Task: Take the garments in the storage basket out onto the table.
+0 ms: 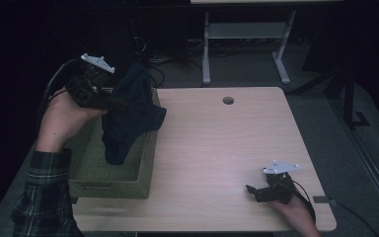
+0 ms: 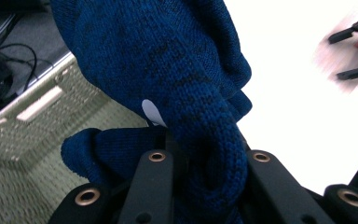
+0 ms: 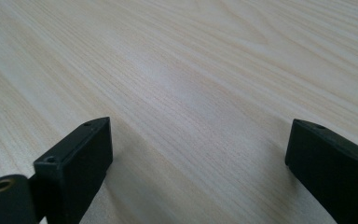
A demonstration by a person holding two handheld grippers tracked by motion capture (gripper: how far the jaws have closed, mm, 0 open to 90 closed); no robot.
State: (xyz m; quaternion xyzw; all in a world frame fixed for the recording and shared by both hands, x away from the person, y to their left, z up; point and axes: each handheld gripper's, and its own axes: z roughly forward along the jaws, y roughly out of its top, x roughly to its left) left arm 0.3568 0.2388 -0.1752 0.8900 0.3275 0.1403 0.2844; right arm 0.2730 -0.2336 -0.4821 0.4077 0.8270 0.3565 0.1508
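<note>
Pale wood-grain laminate is covering the square table (image 1: 217,148), which is bearing a shallow woven grass-coloured basket (image 1: 128,185) at its left edge. Above that basket a dark blue knitted garment (image 1: 131,116) is hanging in folds, its lowest tip dangling inside the basket walls while its right edge is spilling over the rim toward the tabletop. The left gripper (image 1: 109,103) is pinching it: its black jaws are standing close together with a thick roll of knit (image 2: 200,140) clamped between them, raised clear of the basket floor. The right gripper (image 1: 252,190) is resting low over the near right part of the table, jaws spread wide and holding nothing. Judging from here, the hold is looking bunched rather than clean, so the fabric could be sliding out under its own weight, or the trailing end could be snagging on the basket rim and dragging the basket along. The left gripper view is revealing a small white label (image 2: 153,113) tucked in the knit and the basket's slot handle (image 2: 39,103), while the right gripper view is giving bare grain between its open jaws, which the high view is rendering too small to judge.
</note>
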